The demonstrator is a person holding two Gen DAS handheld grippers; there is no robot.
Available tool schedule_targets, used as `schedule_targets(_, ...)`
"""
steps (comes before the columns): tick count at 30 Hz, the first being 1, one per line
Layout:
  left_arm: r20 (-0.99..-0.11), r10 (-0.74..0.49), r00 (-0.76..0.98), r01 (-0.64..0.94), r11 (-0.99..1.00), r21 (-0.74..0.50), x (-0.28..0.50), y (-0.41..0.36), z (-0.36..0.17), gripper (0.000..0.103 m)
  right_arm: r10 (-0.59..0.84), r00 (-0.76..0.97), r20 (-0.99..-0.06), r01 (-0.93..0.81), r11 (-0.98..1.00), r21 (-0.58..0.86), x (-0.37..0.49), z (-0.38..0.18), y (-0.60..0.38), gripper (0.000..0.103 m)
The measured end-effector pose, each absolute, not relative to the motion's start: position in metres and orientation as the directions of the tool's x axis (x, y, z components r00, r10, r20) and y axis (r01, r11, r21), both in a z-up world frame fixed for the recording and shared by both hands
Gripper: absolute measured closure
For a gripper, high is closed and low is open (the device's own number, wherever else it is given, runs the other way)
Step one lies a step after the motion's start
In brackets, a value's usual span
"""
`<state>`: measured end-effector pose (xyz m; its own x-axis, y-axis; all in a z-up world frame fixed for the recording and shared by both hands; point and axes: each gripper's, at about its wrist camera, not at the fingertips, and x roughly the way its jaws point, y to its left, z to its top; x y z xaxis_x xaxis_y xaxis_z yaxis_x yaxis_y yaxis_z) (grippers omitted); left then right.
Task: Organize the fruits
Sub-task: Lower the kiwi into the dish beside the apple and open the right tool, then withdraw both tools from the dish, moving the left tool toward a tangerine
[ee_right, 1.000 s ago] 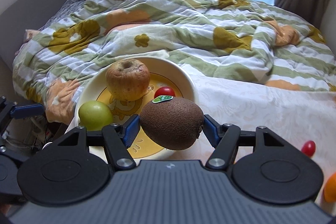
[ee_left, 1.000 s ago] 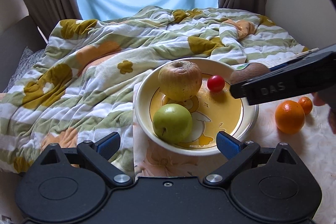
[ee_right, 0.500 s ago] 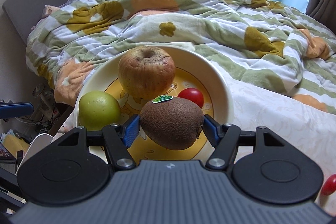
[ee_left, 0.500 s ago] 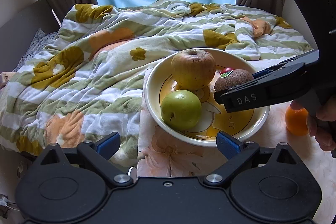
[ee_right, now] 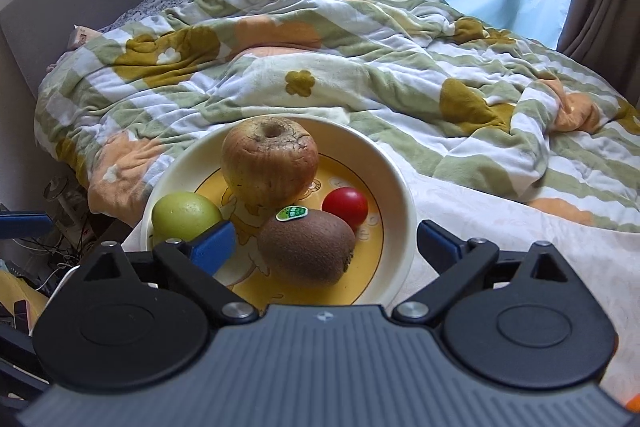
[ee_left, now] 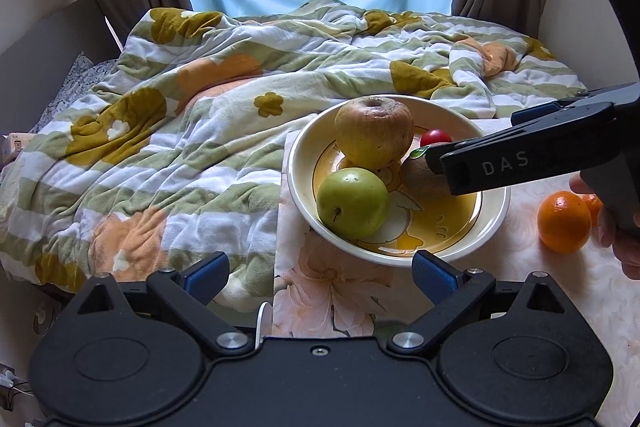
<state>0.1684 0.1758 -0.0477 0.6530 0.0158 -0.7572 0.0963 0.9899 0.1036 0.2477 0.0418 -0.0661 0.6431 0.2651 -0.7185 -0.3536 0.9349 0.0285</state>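
Brown and fuzzy, the kiwi lies in the bowl between the spread fingers of the released right hand-held gripper, its long axis running 10 to 4 o'clock, sticker end up-left. Beyond it, at 12, sit a wrinkled apple, a green apple and a tomato. Only the left view shows an orange on the bed at 3 o'clock; the left hand-held gripper gapes empty.

Bowl: on the bed, before the blanket.
Kiwi: in the bowl, between my spread right claw fingers (touching neither).
Big apple: behind the kiwi.
Small apple: left.
Tomato: right, behind the kiwi.
Oranges: outside, right of the bowl.
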Motion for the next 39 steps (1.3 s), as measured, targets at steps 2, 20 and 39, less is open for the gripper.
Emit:
schedule_targets(2,-0.75,0.013,0.661,0.098,0.99,0.103,0.163,0.176,-0.043,0.003,0.26,0.653,-0.712,-0.347,0.938,0.024,0.242,-0.06,0.04,0.0)
schedule_targets(20,-0.707,-0.031,0.706,0.158,0.981,0.114,0.117,0.17,0.0,0.003,0.204,0.699,-0.686,-0.24,0.97,0.044,0.159,-0.01,0.018,0.0)
schedule_targets(39,-0.699,-0.034,0.714,0.139,0.986,0.095,0.066,0.096,0.009,0.003,0.14,0.725,-0.674,-0.12,0.99,0.076,0.076,0.002,-0.096,0.0)
